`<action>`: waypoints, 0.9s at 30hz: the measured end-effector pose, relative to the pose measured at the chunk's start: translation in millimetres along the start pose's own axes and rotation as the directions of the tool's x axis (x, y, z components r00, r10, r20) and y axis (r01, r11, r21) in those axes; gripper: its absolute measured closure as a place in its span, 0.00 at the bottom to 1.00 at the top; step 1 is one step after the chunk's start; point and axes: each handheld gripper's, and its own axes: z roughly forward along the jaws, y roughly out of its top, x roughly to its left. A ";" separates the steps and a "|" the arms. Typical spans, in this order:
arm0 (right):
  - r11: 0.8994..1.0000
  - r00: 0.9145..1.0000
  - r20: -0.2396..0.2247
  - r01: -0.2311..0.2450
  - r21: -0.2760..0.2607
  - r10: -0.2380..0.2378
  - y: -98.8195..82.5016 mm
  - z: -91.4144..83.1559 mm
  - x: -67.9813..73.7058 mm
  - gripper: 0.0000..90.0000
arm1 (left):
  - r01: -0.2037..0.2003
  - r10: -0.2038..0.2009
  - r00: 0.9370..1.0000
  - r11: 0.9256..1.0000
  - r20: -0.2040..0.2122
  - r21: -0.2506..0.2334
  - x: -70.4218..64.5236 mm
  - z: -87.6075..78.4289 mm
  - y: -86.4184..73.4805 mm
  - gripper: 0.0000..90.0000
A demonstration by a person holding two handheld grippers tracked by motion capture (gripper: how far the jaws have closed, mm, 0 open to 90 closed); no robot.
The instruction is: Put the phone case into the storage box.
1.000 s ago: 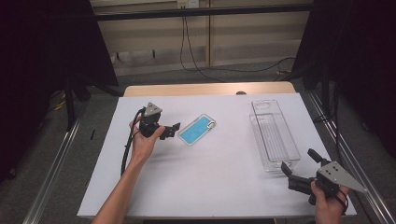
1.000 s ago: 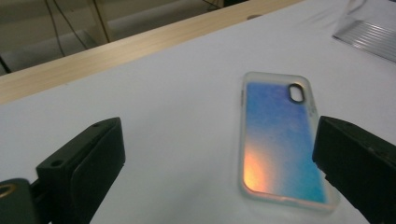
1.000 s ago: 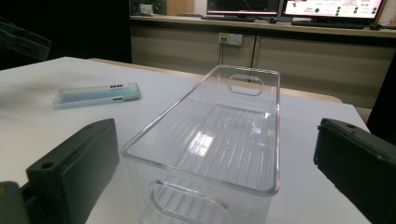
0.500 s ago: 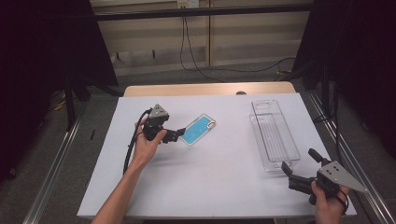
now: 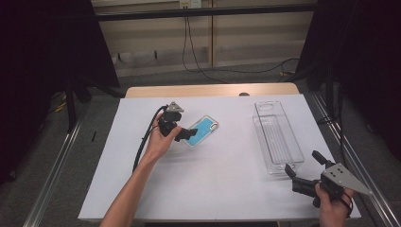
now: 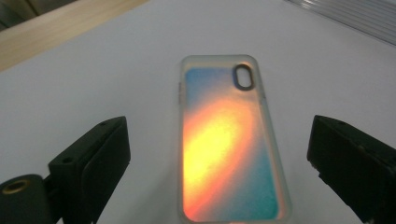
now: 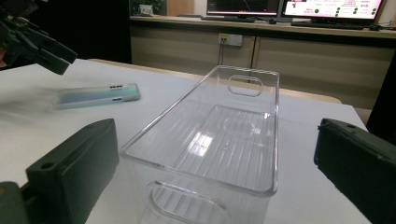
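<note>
Straddling the phone case (image 6: 231, 140), my left gripper (image 5: 185, 134) held its jaws wide, empty, ready to clamp its sides.

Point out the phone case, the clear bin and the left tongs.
phone case (image 6: 229, 144): left gripper view, middle of its back.
clear bin (image 5: 294, 142): high view, right side wall.
left tongs (image 5: 188, 135): high view, midway between the open tips, at the case's near end.

No text, label, brand or number can be read. The monitors (image 7: 289, 7) at the far edge of the right gripper view carry coloured panels and rows of small marks, too blurred to make out. The phone case (image 7: 95, 99) bears dark marks along its side edge, also illegible.
</note>
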 end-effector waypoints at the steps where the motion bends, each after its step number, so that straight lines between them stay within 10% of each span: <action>1: 1.000 1.000 0.000 0.001 0.000 -0.001 -0.1 0.1 0.0 0.00 | 0.013 -0.013 1.000 1.000 0.023 0.001 1.2 2.4 0.5 0.05; 27: 1.000 1.000 -0.004 0.001 0.003 -0.001 -0.5 1.3 0.4 0.00 | -0.009 -0.003 0.999 0.973 0.053 0.230 -0.7 44.3 13.4 0.06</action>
